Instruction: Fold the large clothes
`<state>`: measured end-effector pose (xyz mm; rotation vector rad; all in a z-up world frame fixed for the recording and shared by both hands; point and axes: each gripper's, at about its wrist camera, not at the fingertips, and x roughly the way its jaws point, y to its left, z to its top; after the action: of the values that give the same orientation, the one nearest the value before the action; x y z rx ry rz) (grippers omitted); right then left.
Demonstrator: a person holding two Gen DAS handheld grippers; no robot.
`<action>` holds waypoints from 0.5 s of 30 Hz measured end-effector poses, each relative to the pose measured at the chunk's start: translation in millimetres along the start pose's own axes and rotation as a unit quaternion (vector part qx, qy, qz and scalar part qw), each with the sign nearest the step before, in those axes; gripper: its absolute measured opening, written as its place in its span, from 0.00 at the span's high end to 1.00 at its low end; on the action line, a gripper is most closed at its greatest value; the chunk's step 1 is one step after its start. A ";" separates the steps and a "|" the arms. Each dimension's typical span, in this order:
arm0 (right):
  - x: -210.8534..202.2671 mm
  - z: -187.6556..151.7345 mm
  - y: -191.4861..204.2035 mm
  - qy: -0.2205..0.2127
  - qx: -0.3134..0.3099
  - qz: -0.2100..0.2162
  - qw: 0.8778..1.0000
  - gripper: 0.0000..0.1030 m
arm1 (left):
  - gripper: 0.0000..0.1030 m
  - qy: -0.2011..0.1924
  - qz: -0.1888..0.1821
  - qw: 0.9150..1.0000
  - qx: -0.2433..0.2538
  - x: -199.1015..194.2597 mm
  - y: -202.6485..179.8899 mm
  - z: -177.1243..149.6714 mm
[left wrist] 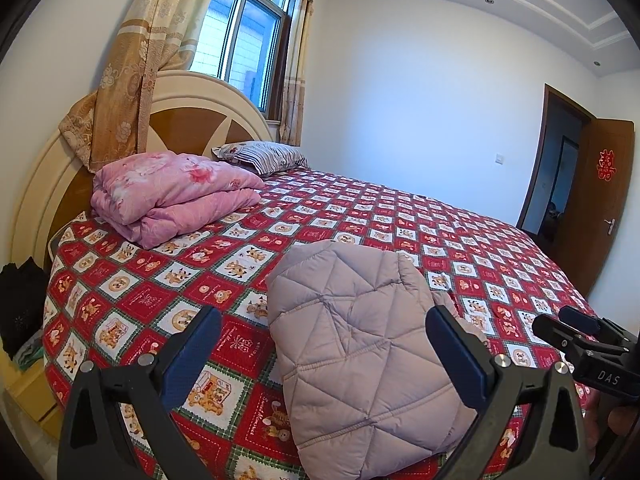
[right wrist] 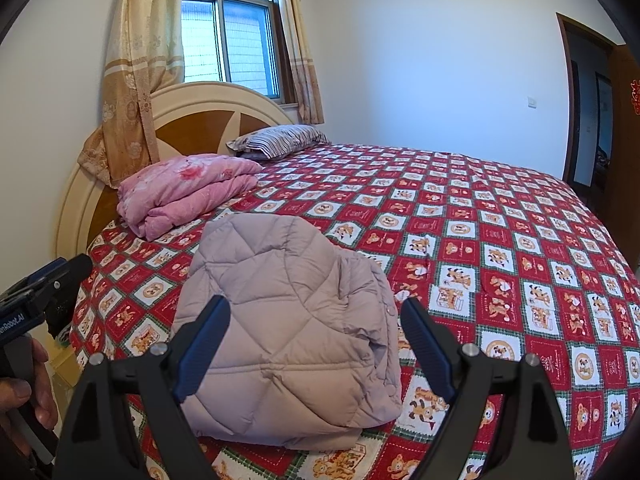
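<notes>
Left gripper (left wrist: 324, 336): nearest the left wrist camera, black frame with blue pads, jaws spread wide, nothing between the pads; the folded jacket lies on the bed beyond them.
Right gripper (right wrist: 316, 328): nearest the right wrist camera, same build, jaws equally wide and gripping nothing; it hangs over the near edge of the bed, pointed slightly down at the jacket.
Bed (right wrist: 500, 216): the largest thing in the room, covered by a red, white and green checked spread with cartoon bear panels, filling most of both views.
Headboard (right wrist: 192, 108): cream arch with brown wedge panels, at the far left end of the bed under the window.
Curtains (left wrist: 148, 52): beige and gold, patterned, hanging either side of the window (left wrist: 244, 44); the left one drapes down over the headboard.
Door (left wrist: 600, 200): brown wood, standing open at the right, a red paper ornament on it.
Pink quilt (left wrist: 172, 192): folded into a thick bundle, lying near the headboard, well apart from the jacket.
Jacket (right wrist: 288, 320): pale mauve quilted puffer, folded into a compact bundle, lying flat on the spread near the front edge of the bed, just ahead of both grippers.
Pillow (left wrist: 264, 156): striped, lying behind the pink quilt against the headboard.
Hand (right wrist: 28, 396): at the left edge of the right wrist view, wrapped around the handle of the other gripper.
</notes>
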<state>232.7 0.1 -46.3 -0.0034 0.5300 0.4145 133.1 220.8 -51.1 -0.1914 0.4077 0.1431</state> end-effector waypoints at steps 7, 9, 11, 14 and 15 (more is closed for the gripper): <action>0.6 0.1 0.3 0.000 -0.001 -0.001 1.000 0.13 | 0.01 0.000 0.000 1.000 0.001 1.3 0.3 -0.3; 0.5 0.0 0.7 0.000 -0.001 -0.001 1.000 0.13 | 0.01 0.000 0.000 1.000 0.001 1.2 0.3 -0.2; 0.6 0.0 0.5 0.001 -0.001 0.000 1.000 0.13 | 0.01 0.001 0.000 1.000 0.000 1.2 0.4 -0.1; 0.8 0.3 0.6 0.001 -0.001 -0.001 1.000 0.13 | 0.01 0.003 0.001 1.000 0.000 2.6 1.3 -2.6; 0.8 0.3 1.0 0.001 -0.001 0.000 1.000 0.13 | 0.01 0.003 0.001 1.000 0.000 2.9 2.3 -3.5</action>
<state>233.0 1.4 -46.3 -0.0063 0.5322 0.4151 134.0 222.6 -55.8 -0.1915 0.4136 0.1450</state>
